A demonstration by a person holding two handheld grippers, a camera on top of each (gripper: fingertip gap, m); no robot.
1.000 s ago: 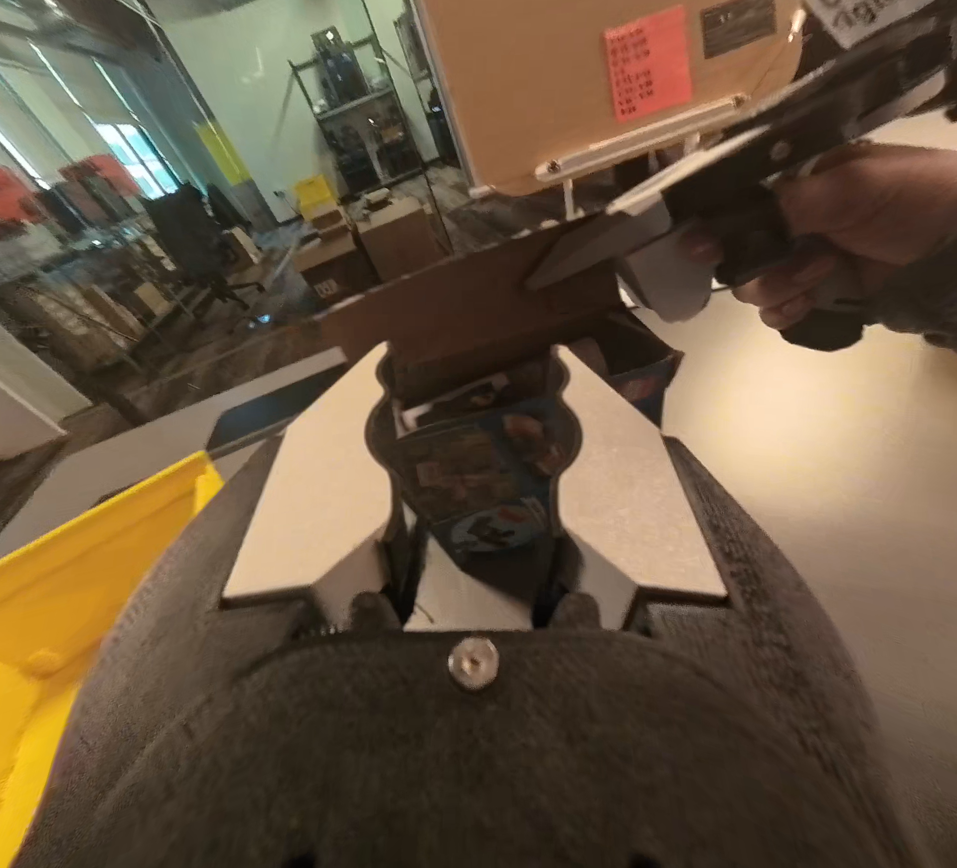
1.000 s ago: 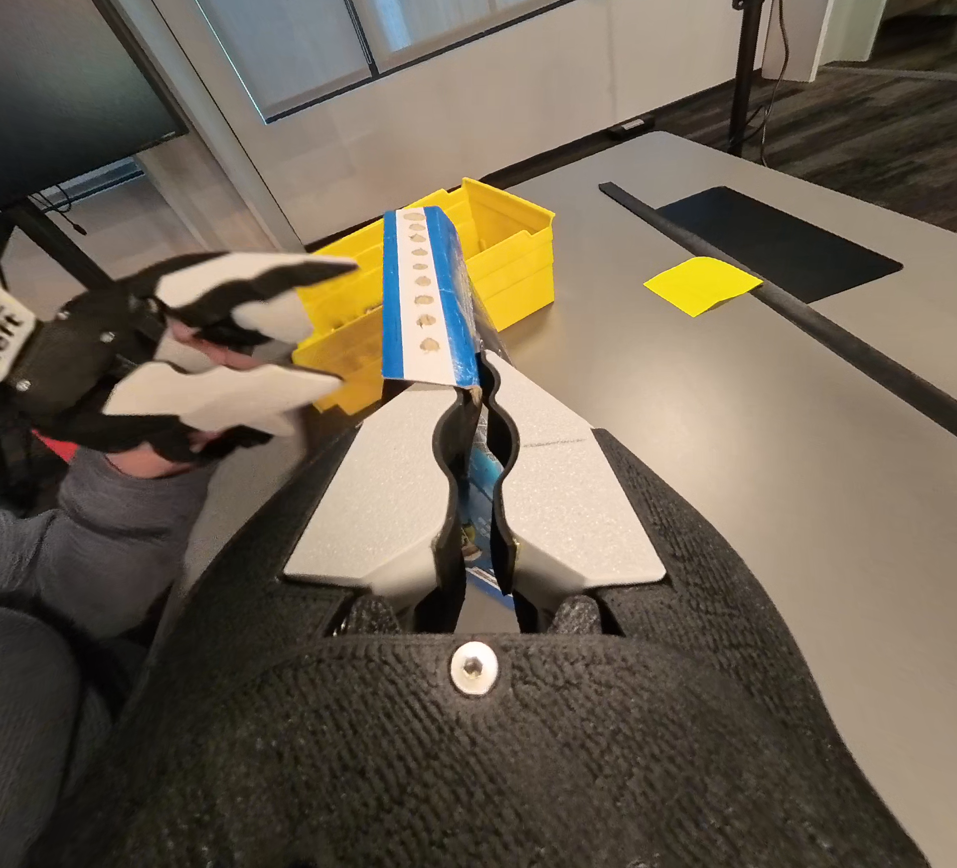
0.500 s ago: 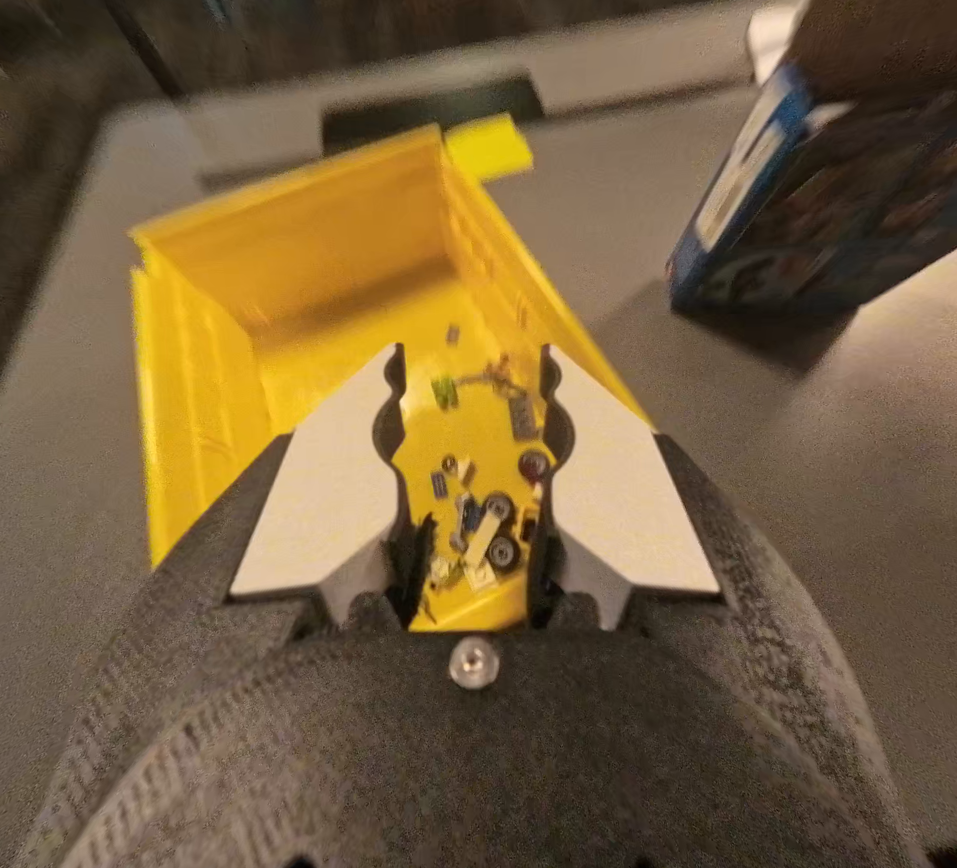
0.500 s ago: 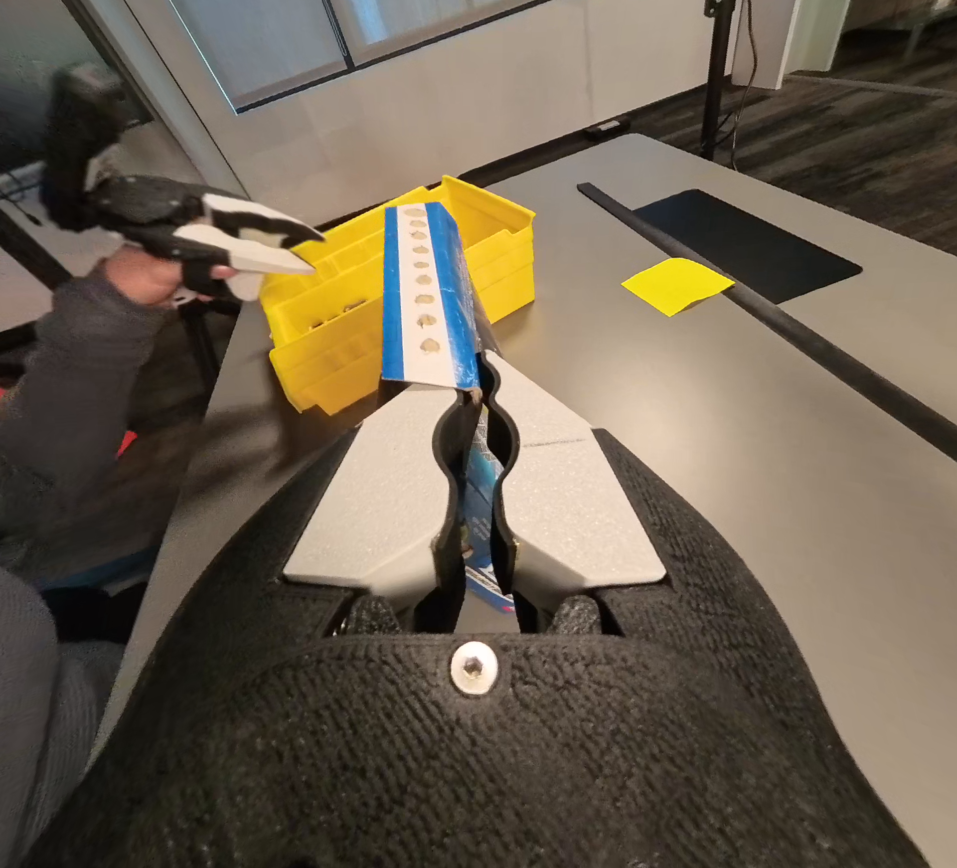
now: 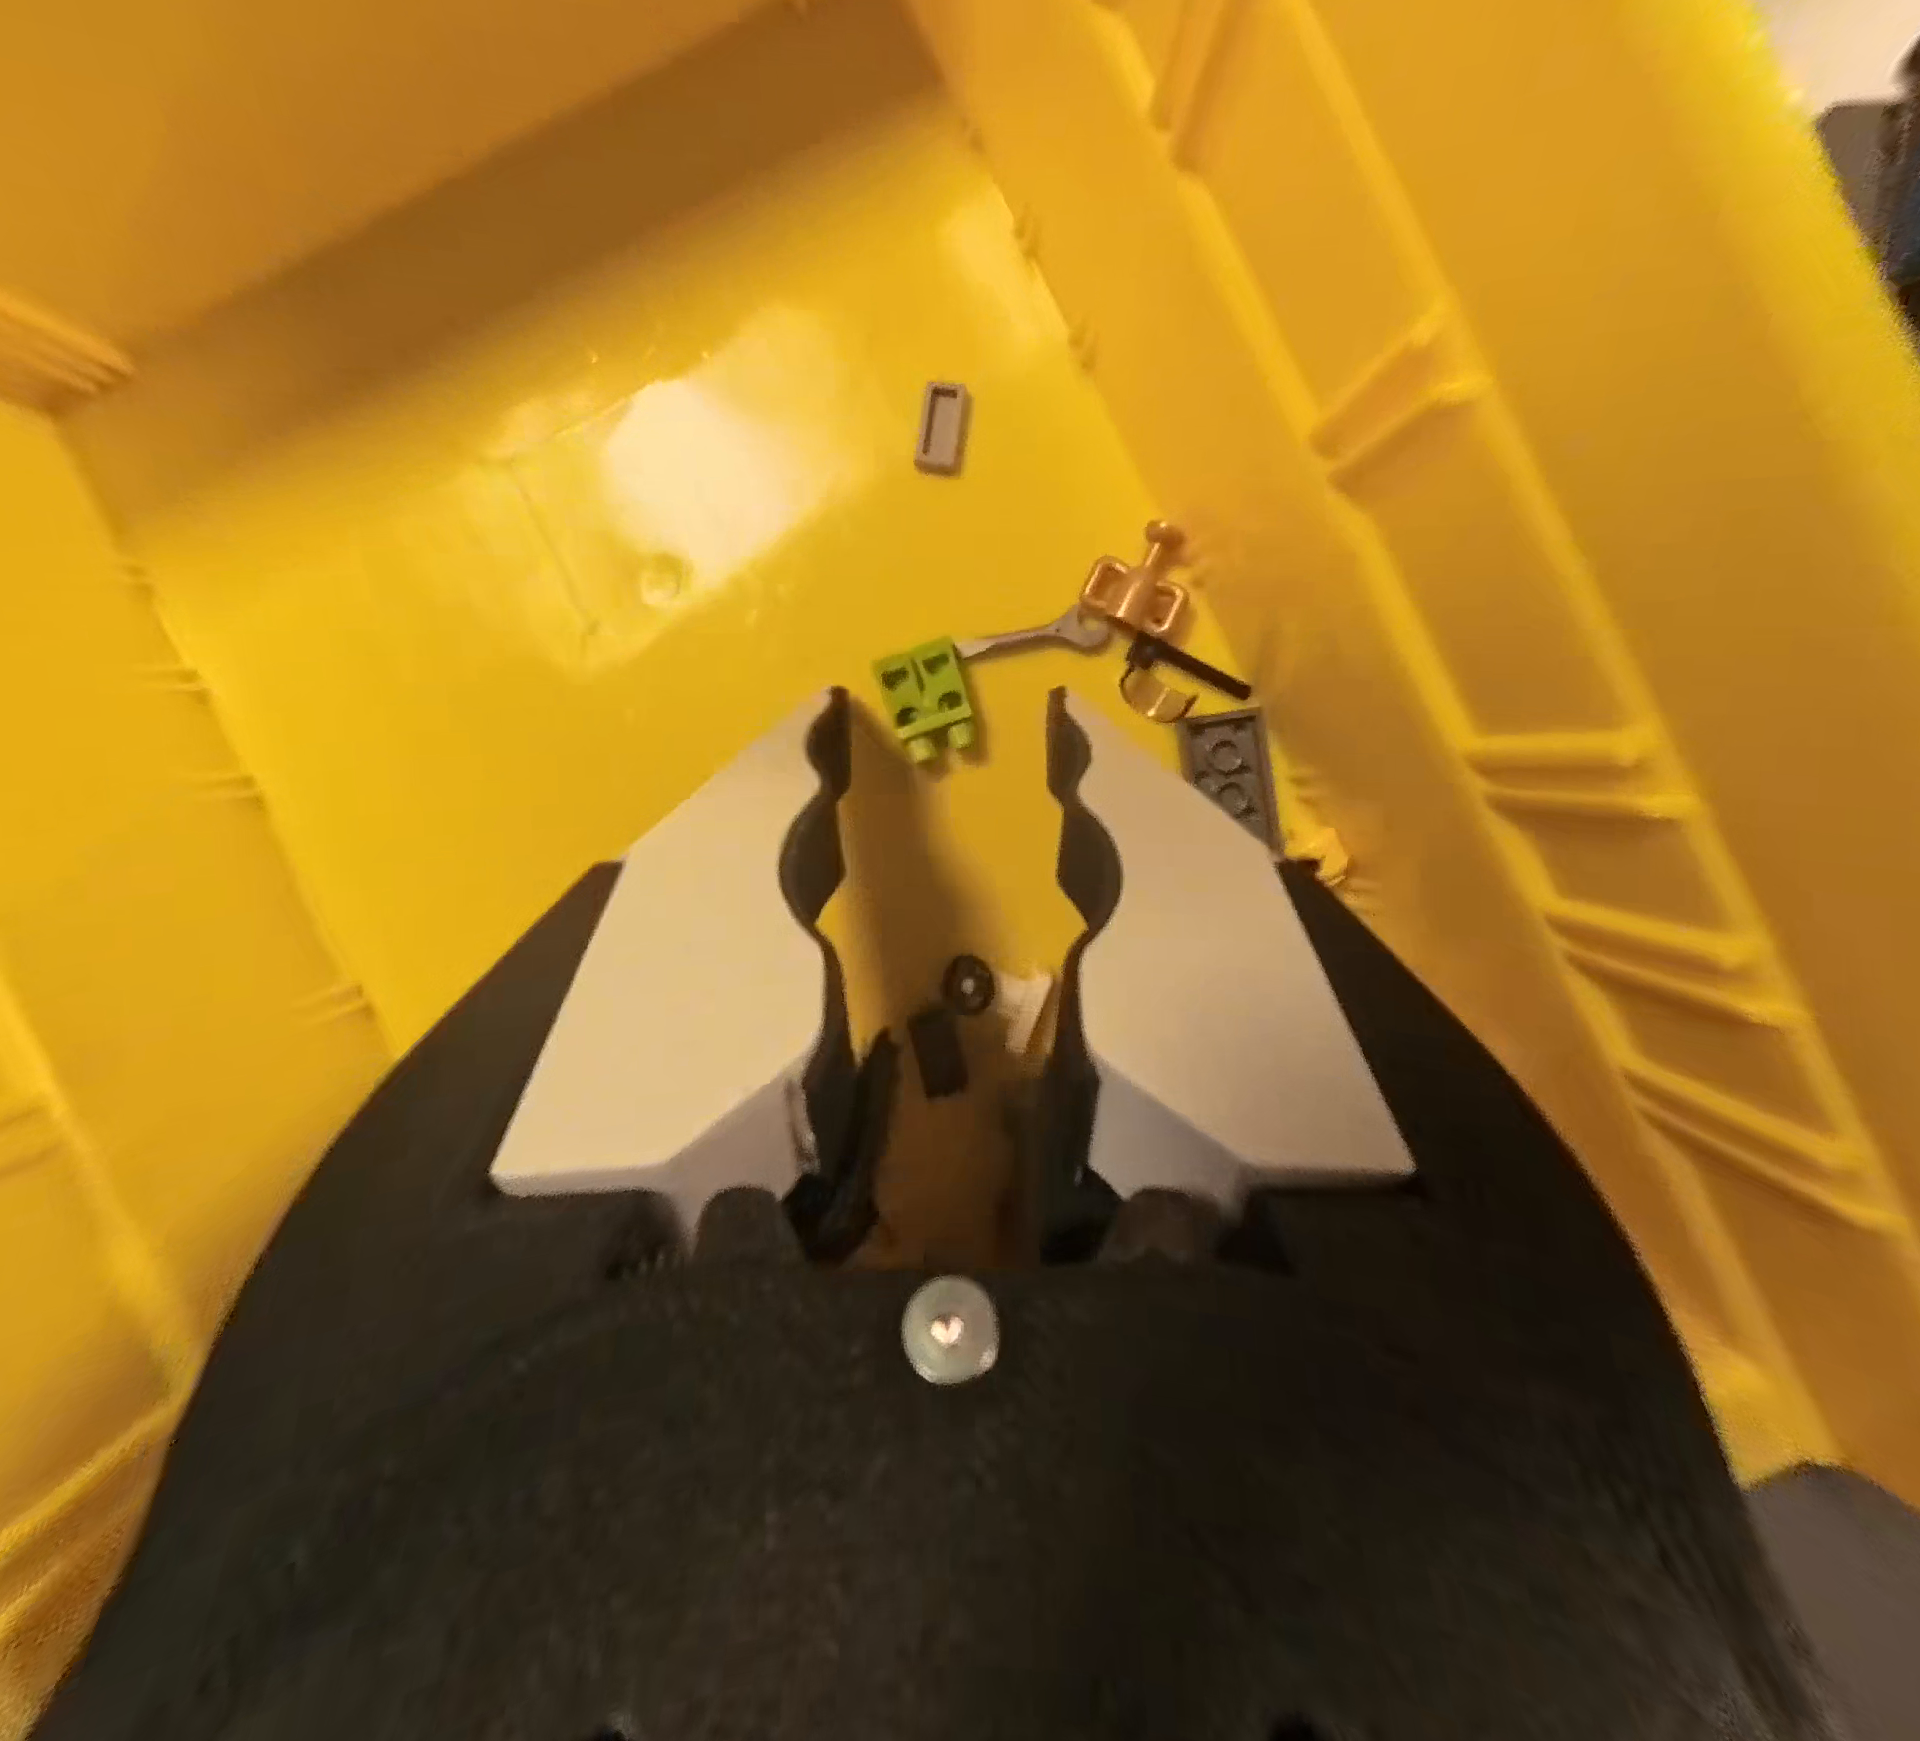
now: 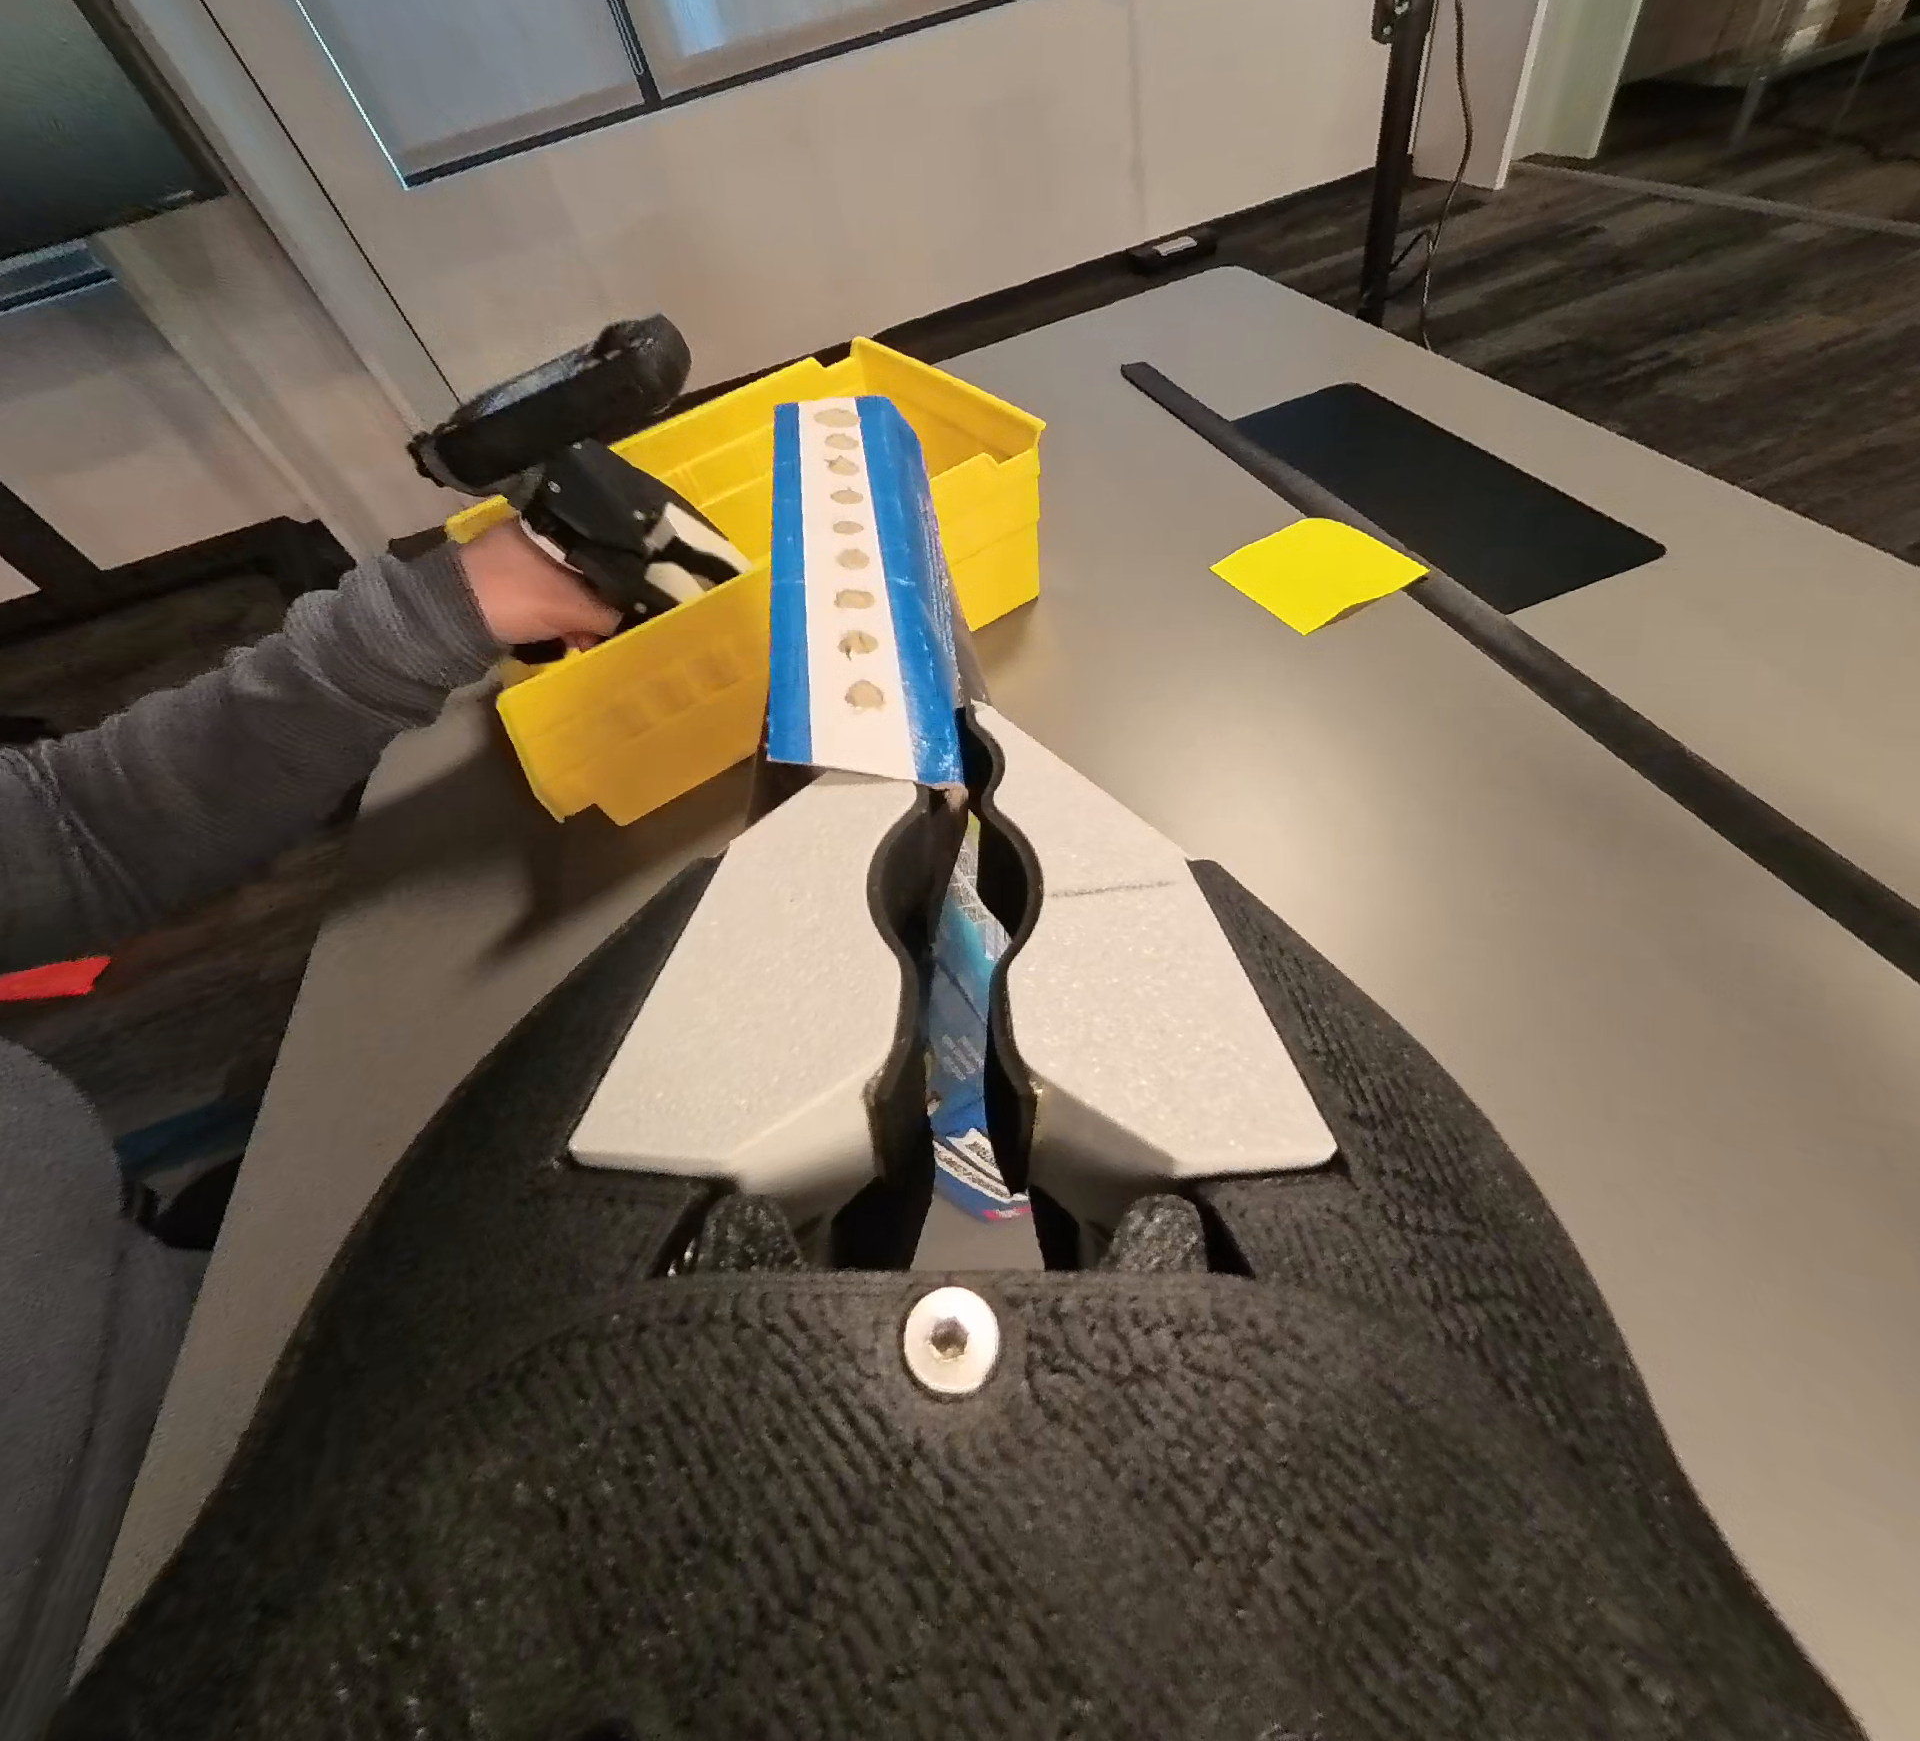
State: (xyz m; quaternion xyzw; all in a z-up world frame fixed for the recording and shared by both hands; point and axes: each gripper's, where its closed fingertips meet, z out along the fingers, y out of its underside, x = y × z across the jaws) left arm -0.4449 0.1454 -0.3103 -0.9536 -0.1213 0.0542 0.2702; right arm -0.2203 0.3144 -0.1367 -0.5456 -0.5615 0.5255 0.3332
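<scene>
My left gripper (image 5: 945,704) is open inside a yellow bin (image 5: 312,652), just above its floor. A lime green toy brick piece (image 5: 927,699) lies at the fingertips, nearer the left finger, not pinched. A gold piece (image 5: 1138,590), a thin grey piece (image 5: 1029,642), a dark grey plate (image 5: 1231,772) and a small grey tile (image 5: 943,429) lie around it. My right gripper (image 6: 961,782) is shut on a flap of a blue and white cardboard box (image 6: 857,590), held up over the grey table (image 6: 1455,860). The right wrist view shows the left gripper (image 6: 665,548) dipping into the bin (image 6: 644,715).
A yellow sticky note (image 6: 1317,571) lies on the table to the right, beside a black strip (image 6: 1558,683) and a black mat (image 6: 1444,496). A person's grey sleeve (image 6: 208,756) reaches in from the left. A black stand (image 6: 1397,81) and windows are behind the table. The grippers' ends are close to 35 cm from one another. To the small grey tile (image 5: 943,429): left tips about 5 cm, right tips about 30 cm.
My left gripper swung away from the box, dropped into the yellow bin, and its jaws narrowed but stayed open. The right gripper kept its hold on the box flap, nearly still.
</scene>
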